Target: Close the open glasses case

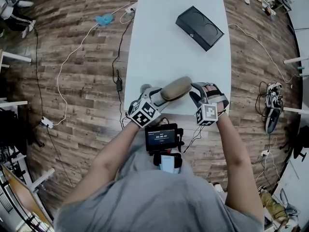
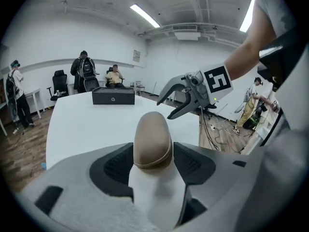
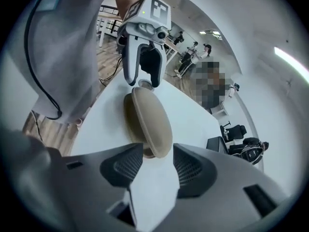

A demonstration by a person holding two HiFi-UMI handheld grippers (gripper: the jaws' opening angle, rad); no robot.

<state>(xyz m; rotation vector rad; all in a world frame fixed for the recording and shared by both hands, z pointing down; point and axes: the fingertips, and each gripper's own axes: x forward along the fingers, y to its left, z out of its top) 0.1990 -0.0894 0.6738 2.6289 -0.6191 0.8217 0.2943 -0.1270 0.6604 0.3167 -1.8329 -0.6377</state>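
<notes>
Tan glasses case (image 1: 176, 88), long axis running left-right

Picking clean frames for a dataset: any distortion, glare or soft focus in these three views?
Head view: fisheye bows the rectangular white table and wood floor, light even, sharp. Left gripper view: ceiling strip lights glare, the tan oval glasses case is crisp. Right gripper view: dark vignette rings the frame, straight edges curve strongly.
</notes>
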